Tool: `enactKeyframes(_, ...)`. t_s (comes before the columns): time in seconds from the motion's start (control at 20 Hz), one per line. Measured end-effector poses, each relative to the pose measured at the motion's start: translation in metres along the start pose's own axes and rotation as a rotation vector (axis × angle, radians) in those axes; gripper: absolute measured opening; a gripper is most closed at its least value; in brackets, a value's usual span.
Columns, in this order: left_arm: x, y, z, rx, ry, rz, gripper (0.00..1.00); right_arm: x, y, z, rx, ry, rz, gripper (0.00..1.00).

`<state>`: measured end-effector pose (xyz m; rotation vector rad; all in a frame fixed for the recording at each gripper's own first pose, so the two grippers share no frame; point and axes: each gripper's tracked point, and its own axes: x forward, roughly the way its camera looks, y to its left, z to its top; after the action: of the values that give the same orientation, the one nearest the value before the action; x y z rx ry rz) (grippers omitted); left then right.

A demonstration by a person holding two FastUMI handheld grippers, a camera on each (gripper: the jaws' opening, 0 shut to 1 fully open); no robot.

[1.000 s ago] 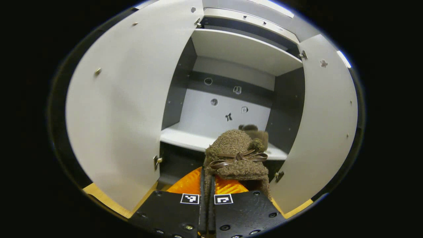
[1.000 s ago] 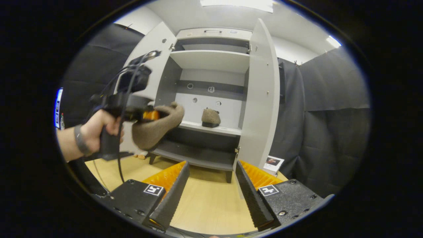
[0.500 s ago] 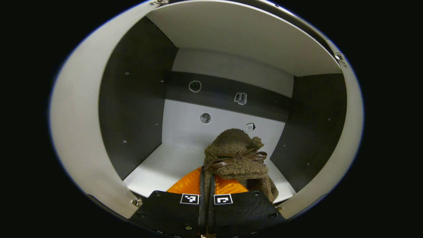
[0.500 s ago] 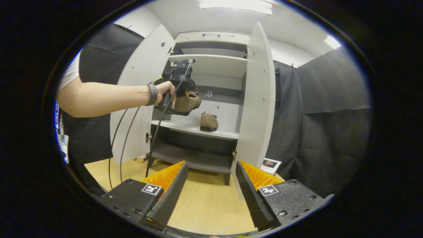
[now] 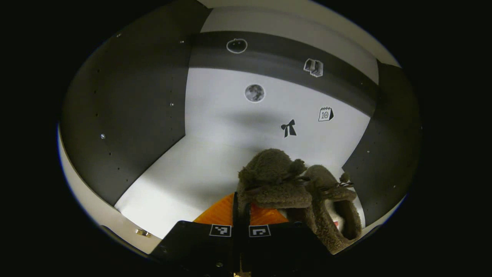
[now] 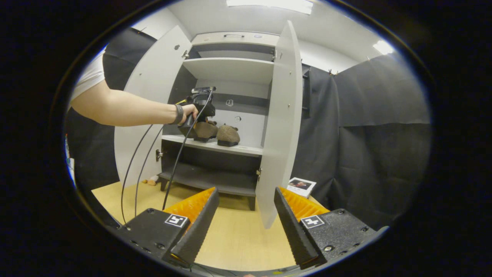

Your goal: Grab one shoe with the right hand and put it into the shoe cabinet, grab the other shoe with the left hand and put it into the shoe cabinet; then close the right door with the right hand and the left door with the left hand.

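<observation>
Shoe cabinet [image 6: 230,50] stood with both doors swung wide: left door [image 6: 148,100] and right door [image 6: 278,127], the right one edge-on toward the right gripper's camera. Middle shelf [image 5: 192,181] of the cabinet was the landmark for everything else.

On that shelf, toward the cabinet's right wall, the first shoe [image 5: 332,200] sat flat, opening toward the front. Just beside it on its left, the second shoe [image 5: 275,181] was over the shelf and touching or nearly touching its mate; from the right gripper view [image 6: 203,130] it looked down at shelf level, though I could not tell whether the sole was fully seated.

Left gripper [image 5: 241,215] was reached into the cabinet above the shelf's front edge, jaws pinched nearly closed on the second shoe's fuzzy collar. A hand [image 6: 189,112] held it; two cables trailed down in front of the left door.

Right gripper [image 6: 246,219] hung well back from the cabinet over the wooden floor [image 6: 238,238], jaws spread wide, nothing in them.

Judgement: step in hand was the release of the second shoe. Done well, it meant settling the sole flat on the shelf before opening, keeping it well behind the shelf's front edge so the doors could shut, not shoving the first shoe, then pulling straight back and minding the cables near the left door.
</observation>
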<state>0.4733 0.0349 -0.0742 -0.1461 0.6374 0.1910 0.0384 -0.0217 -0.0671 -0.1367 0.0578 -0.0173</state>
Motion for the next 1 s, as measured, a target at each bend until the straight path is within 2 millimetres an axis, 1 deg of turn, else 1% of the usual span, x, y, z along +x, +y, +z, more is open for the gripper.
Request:
enactKeyframes(0.05, 0.003, 0.0, 0.002, 0.007, -0.01, 0.001, 0.02, 0.002, 0.0, 0.0, 0.0, 0.0, -0.001, 0.92)
enactKeyframes(0.15, 0.004, -0.004, 0.001, 0.006, -0.006, -0.006, 0.02, 0.004, 0.0, -0.001, 0.004, 0.002, 0.001, 0.92)
enactKeyframes(0.25, 0.005, -0.004, -0.002, 0.012, 0.005, -0.005, 0.02, 0.006, 0.003, -0.002, 0.006, 0.005, 0.01, 0.92)
enactKeyframes(0.3, 0.005, -0.005, 0.0, 0.016, 0.001, -0.008, 0.14, 0.007, 0.003, -0.002, 0.004, 0.002, 0.014, 0.92)
enactKeyframes(0.35, 0.005, -0.005, 0.0, 0.016, 0.003, -0.011, 0.02, 0.007, 0.004, -0.002, 0.001, 0.001, 0.015, 0.96)
enactKeyframes(0.4, 0.006, -0.004, 0.0, 0.012, 0.006, -0.012, 0.02, 0.007, 0.004, -0.004, -0.002, 0.003, 0.018, 0.92)
enactKeyframes(0.5, 0.005, -0.005, -0.002, -0.017, 0.028, -0.023, 0.03, 0.008, 0.003, -0.006, -0.002, 0.007, 0.022, 0.92)
enactKeyframes(0.55, 0.006, -0.006, -0.002, -0.033, 0.035, -0.044, 0.06, 0.008, 0.003, -0.006, 0.001, 0.007, 0.022, 0.92)
enactKeyframes(0.6, 0.005, -0.007, -0.005, -0.046, 0.054, -0.048, 0.22, 0.008, 0.003, -0.008, 0.004, 0.009, 0.025, 0.92)
enactKeyframes(0.65, 0.003, -0.002, -0.006, -0.046, 0.058, -0.037, 0.24, 0.008, 0.004, -0.007, 0.006, 0.011, 0.029, 0.92)
enactKeyframes(0.7, 0.0, -0.001, -0.005, -0.047, 0.059, -0.042, 0.3, 0.008, 0.004, -0.007, 0.004, 0.009, 0.03, 0.92)
enactKeyframes(0.75, -0.006, -0.004, -0.004, -0.046, 0.06, -0.054, 0.5, 0.009, 0.004, -0.005, 0.001, 0.006, 0.031, 0.92)
enactKeyframes(0.8, -0.013, -0.006, -0.001, -0.04, 0.054, -0.065, 0.5, 0.009, 0.004, -0.004, -0.002, 0.003, 0.032, 0.92)
enactKeyframes(0.85, -0.019, -0.007, 0.001, -0.033, 0.043, -0.078, 0.45, 0.009, 0.005, -0.004, -0.004, 0.001, 0.035, 0.96)
enactKeyframes(0.9, -0.026, -0.008, 0.004, -0.022, 0.032, -0.086, 0.4, 0.009, 0.006, -0.003, -0.004, 0.001, 0.038, 0.92)
enactKeyframes(1.0, -0.044, -0.006, 0.011, 0.004, -0.006, -0.092, 0.49, 0.009, 0.01, -0.004, 0.002, 0.002, 0.048, 0.92)
